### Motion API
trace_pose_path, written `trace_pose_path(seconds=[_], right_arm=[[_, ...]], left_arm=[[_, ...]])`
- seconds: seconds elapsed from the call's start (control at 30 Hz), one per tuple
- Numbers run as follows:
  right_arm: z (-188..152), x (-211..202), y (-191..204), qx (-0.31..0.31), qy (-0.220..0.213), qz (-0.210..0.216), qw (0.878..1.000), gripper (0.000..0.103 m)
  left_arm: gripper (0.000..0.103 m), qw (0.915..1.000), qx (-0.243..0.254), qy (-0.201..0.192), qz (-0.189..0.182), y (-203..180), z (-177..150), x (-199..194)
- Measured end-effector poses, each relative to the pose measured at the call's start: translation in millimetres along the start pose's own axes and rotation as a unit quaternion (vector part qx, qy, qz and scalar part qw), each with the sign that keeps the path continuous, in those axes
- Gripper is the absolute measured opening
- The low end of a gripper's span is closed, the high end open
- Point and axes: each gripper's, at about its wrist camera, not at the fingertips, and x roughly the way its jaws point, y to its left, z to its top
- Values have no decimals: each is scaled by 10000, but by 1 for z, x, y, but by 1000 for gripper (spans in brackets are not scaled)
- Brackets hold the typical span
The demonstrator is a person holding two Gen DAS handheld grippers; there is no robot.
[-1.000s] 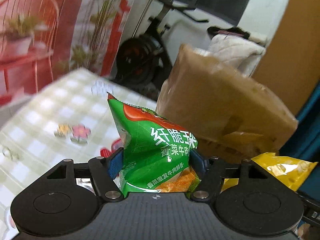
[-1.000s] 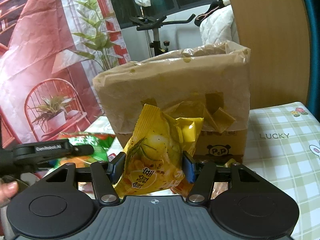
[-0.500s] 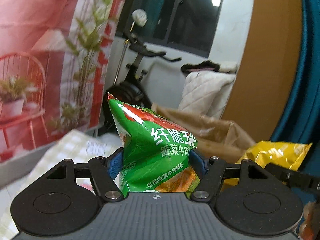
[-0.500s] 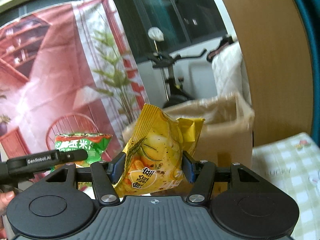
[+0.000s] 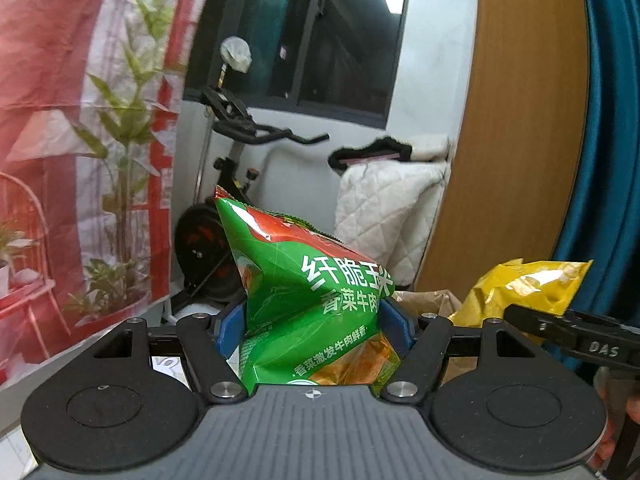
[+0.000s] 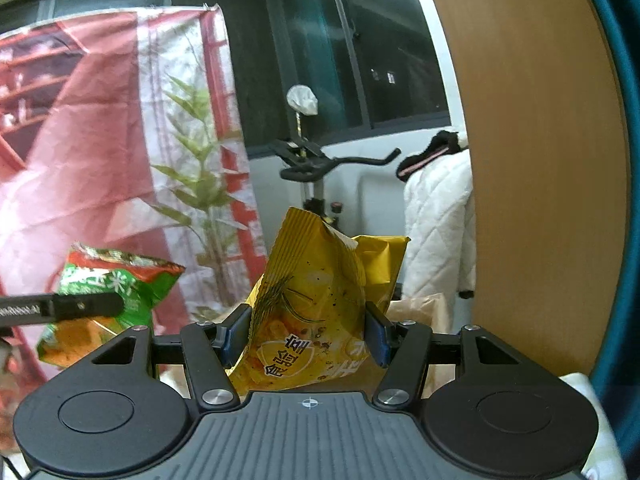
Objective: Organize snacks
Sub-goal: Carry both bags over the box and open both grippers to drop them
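Where a second ago both bags hung low before the paper bag [image 5: 430, 300], both now ride above its rim: left claw [image 5: 312, 320] pinching the green bag [image 5: 304, 300], right claw [image 6: 306, 332] the yellow bag [image 6: 312, 312], likely ready to drop in.

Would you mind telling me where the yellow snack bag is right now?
The yellow bag is clamped between the right gripper's fingers, raised in front of the exercise bike; in the left wrist view it shows at far right.
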Motion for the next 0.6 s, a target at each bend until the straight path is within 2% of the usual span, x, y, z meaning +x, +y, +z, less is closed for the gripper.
trace_pose_path(seconds=[0.37,0.5,0.6], right_arm=[[-26,94,-29,220,765,-245,9965,56],[-35,113,-36,320,996,-415,9937,63],[-39,113,-41,417,1038,-440,9928,69]], left_arm=[[74,9963,233,816,151,-13,11,106],[82,9946,182,1008,194,-8,8,128],[84,9938,228,1065,226,-3,7,128]])
